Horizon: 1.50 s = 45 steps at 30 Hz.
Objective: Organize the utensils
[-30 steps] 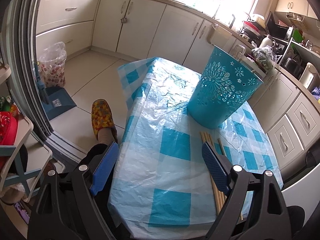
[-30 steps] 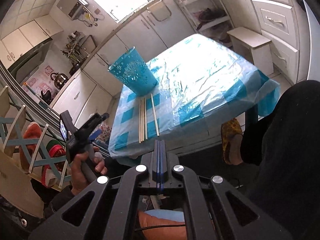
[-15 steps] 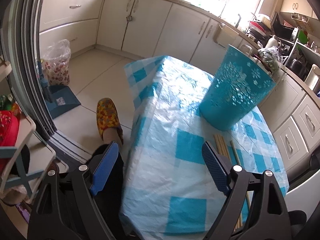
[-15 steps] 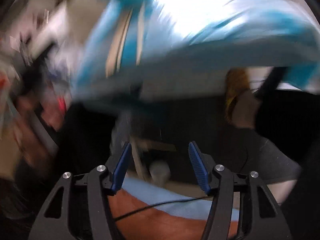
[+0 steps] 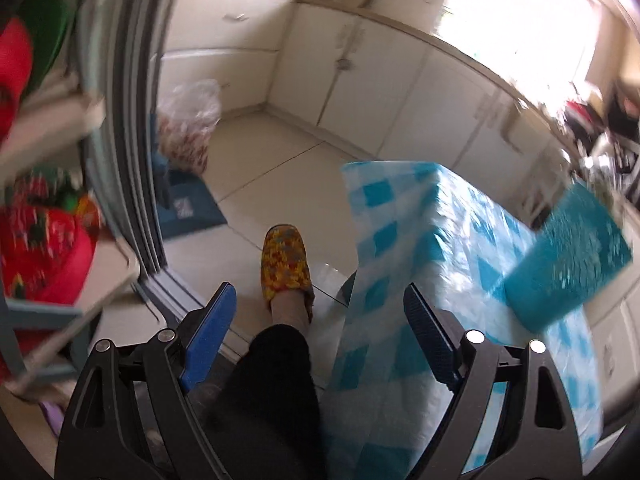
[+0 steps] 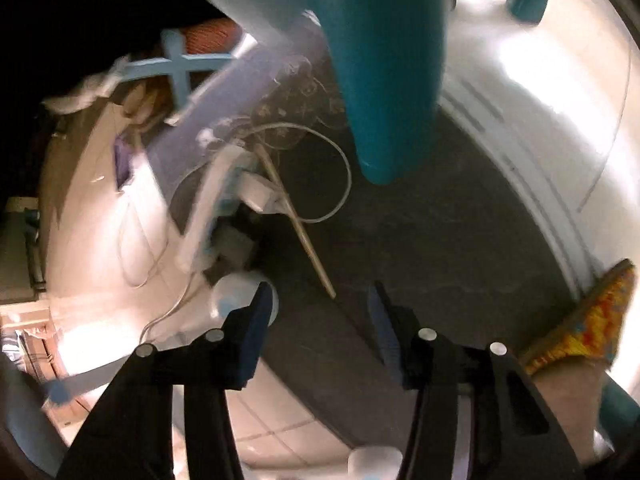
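Observation:
In the right wrist view a single wooden chopstick lies on the dark floor under the table, beside a teal table leg. My right gripper points down at the floor just short of the chopstick's near tip; its jaws are closing with nothing between them. In the left wrist view my left gripper is open and empty, hanging over the person's leg at the table's left edge. The teal perforated basket stands on the blue-checked tablecloth at the far right. The chopsticks on the table are out of view.
A white power strip and looped cable lie next to the floor chopstick. A foot in a yellow slipper stands by the table; the slipper also shows at right. A shelf rack and a plastic bag stand left.
The right gripper dropped from above the table to under it, tipped down at the floor, and went from shut to open. The left view swung left; the table chopsticks left view.

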Each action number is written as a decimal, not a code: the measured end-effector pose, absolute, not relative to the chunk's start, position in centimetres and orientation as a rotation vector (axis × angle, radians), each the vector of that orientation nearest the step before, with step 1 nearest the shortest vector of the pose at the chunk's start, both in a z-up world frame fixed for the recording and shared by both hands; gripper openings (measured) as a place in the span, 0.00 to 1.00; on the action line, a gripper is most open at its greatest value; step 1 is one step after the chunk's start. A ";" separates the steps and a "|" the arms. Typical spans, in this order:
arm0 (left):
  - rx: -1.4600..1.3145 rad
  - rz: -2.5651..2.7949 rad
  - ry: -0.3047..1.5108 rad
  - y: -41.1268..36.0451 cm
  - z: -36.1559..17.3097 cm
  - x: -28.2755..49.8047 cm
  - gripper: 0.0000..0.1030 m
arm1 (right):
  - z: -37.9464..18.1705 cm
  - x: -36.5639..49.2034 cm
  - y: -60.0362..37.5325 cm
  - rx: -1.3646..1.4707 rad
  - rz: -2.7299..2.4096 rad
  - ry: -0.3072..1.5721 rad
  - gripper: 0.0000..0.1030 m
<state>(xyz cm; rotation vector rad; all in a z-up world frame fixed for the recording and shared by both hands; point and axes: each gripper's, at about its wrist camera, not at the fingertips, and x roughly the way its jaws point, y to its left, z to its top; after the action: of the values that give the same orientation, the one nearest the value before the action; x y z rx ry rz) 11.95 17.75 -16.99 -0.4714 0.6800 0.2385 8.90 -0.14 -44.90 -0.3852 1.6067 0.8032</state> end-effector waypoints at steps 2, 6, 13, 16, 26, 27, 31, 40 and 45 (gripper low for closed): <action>-0.487 0.244 0.672 18.4 -17.3 12.1 0.79 | -47.2 8.4 1.1 -0.423 0.801 1.617 0.40; -0.466 0.235 0.672 18.1 -17.8 12.5 0.79 | -50.3 6.8 3.7 -0.506 0.833 1.600 0.36; -0.444 0.209 0.673 17.2 -17.9 12.8 0.79 | -53.8 7.1 5.7 -0.586 0.769 1.586 0.36; -0.443 0.208 0.676 17.1 -18.0 12.9 0.79 | -55.2 6.7 5.9 -0.636 0.751 1.589 0.33; -0.431 0.208 0.678 17.0 -18.1 12.9 0.79 | -52.7 7.3 3.0 -0.610 0.773 1.568 0.00; -0.431 0.210 0.679 17.0 -18.1 12.8 0.79 | -51.6 7.2 2.6 -0.612 0.795 1.554 0.00; -0.440 0.217 0.677 17.1 -18.3 12.7 0.79 | -47.3 6.9 0.0 -0.612 0.830 1.526 0.00; -0.456 0.216 0.671 16.9 -18.0 12.2 0.79 | -40.7 4.2 -3.2 -0.614 0.847 1.479 0.00; -0.446 0.212 0.675 16.9 -18.1 11.9 0.80 | -44.4 4.6 0.6 -0.522 0.840 1.430 0.58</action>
<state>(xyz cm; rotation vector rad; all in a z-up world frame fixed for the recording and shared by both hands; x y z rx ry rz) 11.91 16.94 -18.14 -0.4459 0.6750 0.2117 4.61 0.57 -44.35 -0.5219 1.4296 0.8403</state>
